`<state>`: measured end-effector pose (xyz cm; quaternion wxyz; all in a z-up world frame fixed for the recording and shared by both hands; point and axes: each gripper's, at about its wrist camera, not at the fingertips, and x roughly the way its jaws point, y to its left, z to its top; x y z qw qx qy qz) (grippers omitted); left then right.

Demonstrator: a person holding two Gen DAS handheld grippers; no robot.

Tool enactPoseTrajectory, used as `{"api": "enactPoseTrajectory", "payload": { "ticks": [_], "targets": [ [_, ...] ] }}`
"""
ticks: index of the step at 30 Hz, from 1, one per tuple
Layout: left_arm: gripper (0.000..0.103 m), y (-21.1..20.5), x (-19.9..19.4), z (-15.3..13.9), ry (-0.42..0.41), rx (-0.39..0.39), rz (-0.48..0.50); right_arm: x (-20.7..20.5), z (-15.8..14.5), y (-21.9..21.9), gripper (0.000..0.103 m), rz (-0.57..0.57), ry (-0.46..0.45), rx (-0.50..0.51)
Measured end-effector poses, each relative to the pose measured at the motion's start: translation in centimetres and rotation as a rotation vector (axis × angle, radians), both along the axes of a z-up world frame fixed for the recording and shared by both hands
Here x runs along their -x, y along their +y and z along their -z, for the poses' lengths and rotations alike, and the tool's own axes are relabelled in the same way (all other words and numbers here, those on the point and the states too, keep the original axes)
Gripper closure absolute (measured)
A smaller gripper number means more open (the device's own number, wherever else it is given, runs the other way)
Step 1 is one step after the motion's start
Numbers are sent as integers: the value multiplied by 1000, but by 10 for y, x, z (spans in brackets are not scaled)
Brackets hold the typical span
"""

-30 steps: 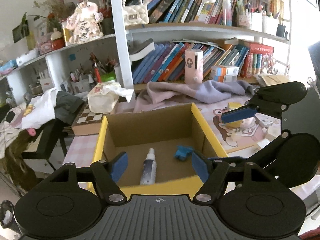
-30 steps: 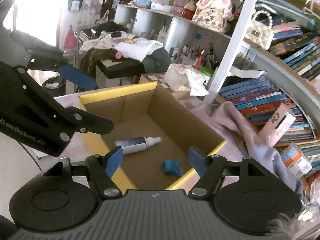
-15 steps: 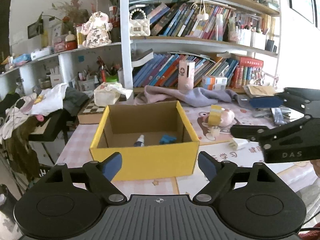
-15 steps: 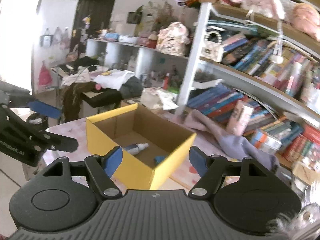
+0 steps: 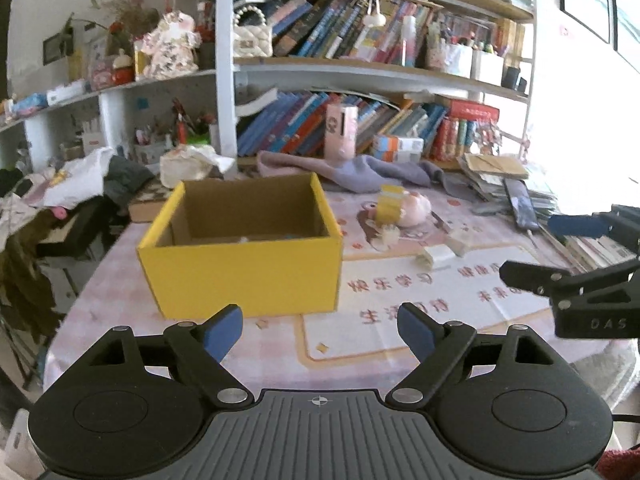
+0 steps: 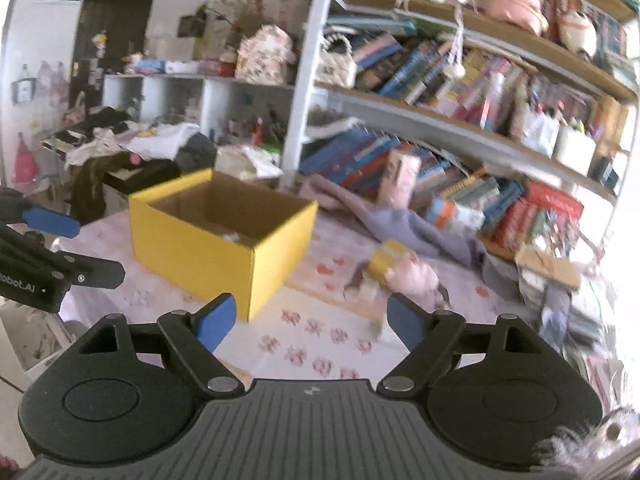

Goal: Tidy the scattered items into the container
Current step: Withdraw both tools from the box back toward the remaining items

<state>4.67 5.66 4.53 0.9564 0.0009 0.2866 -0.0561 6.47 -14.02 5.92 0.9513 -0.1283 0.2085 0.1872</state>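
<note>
Box [image 5: 244, 276], yellow outside and brown inside, stands open-topped on the pink-patterned table [image 5: 400, 320], left of centre in the left wrist view. Its contents are mostly hidden by the near wall; only a pale sliver shows at the bottom edge.

Left gripper [image 5: 320, 328] hovers over the near table edge, short of the box. Fingers spread wide, nothing between the blue pads [image 5: 222, 330]; the jaws have just been opening.

Right gripper [image 6: 308, 322] hovers to the right of the box, seen in the left wrist view at the right edge. Fingers also spread, nothing between them; jaws have just been opening further.

Loose items lie on the table right of the box:
- yellow block [image 5: 390, 204] touching a pink plush [image 5: 416, 210], beyond the mat
- small white piece [image 5: 436, 256] nearer, just beside another white piece [image 5: 460, 240]
- tiny white bit [image 5: 388, 234] near the plush

Purple cloth [image 5: 360, 170] lies along the far table edge under the bookshelf [image 5: 360, 68]. Right wrist view is motion-blurred; small items there are hard to tell apart.
</note>
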Motion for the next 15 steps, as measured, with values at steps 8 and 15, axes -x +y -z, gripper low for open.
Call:
{"api": "enactPoseTrajectory", "payload": {
  "ticks": [8, 15],
  "targets": [
    [11, -19, 6, 19, 36, -26, 57, 20, 28, -14, 18, 106, 71, 5],
    [9, -40, 5, 33, 74, -27, 128, 26, 48, -27, 17, 181, 127, 28]
  ]
}}
